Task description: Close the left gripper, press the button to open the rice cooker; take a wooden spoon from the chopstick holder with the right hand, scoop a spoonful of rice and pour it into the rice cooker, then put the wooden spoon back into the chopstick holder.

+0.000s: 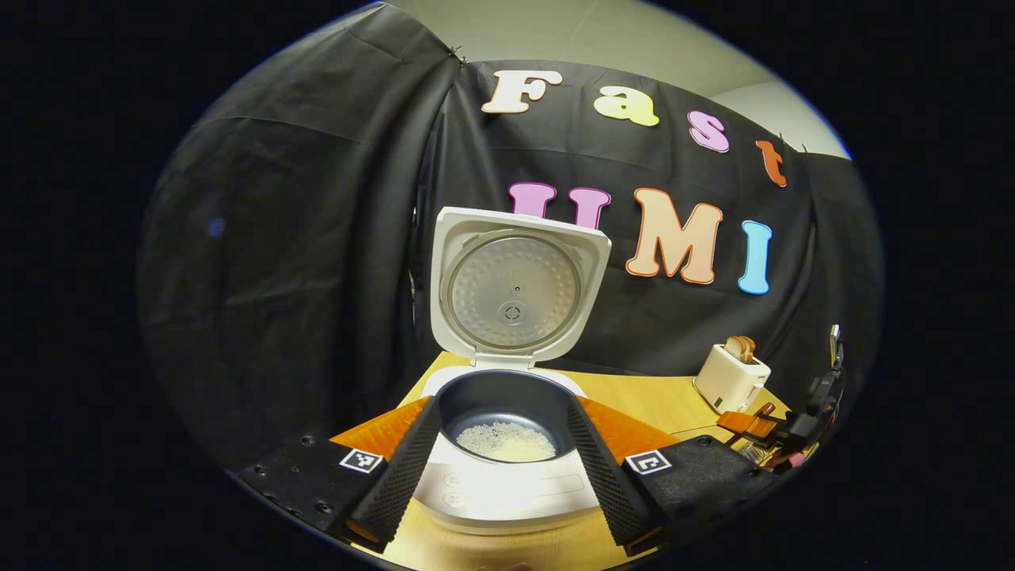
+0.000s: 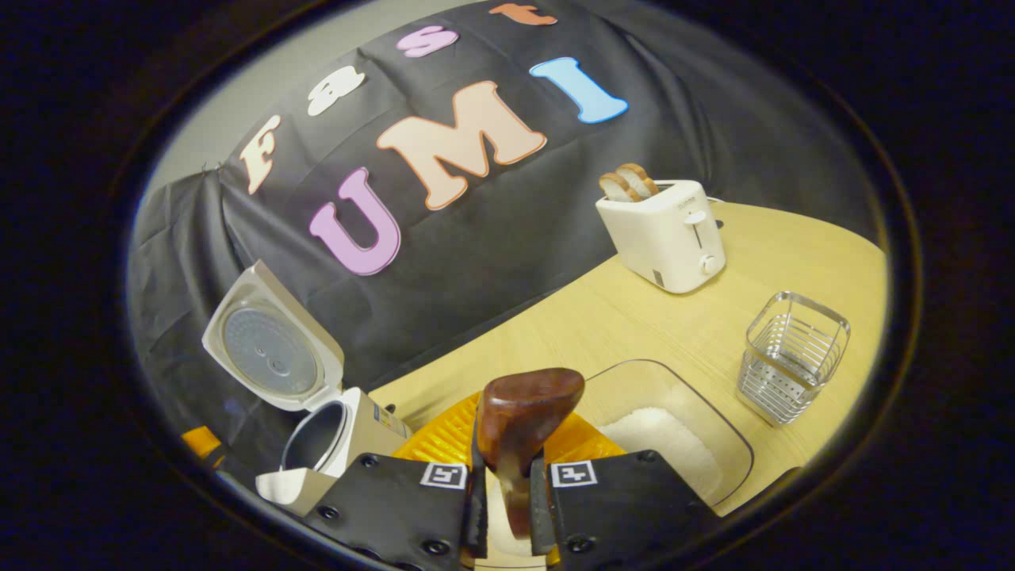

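Two black fingers of the right gripper (image 2: 506, 496) are clamped on the handle of the wooden spoon (image 2: 523, 420), whose dark bowl rises just ahead of the tips and looks empty. Beyond the tips and slightly right lies the clear tray of rice (image 2: 674, 444); farther right stands the wire chopstick holder (image 2: 793, 357), empty, and well ahead of it the toaster (image 2: 666, 234) with two slices of bread in it. Off to the left of these fingers sits the rice cooker (image 2: 317, 412), lid up.

In the left gripper view, the left gripper (image 1: 503, 460) has its fingers spread wide apart, holding nothing, with the open rice cooker (image 1: 507, 444) directly between and just beyond them; a small heap of rice (image 1: 506, 442) lies in its dark pot.

I judge the spoon light, stiff and smooth, so a grip on the handle suits it, kept level once loaded because loose grains spill easily. Faint writing on the toaster is too small to read; the square markers on the fingers carry no words.
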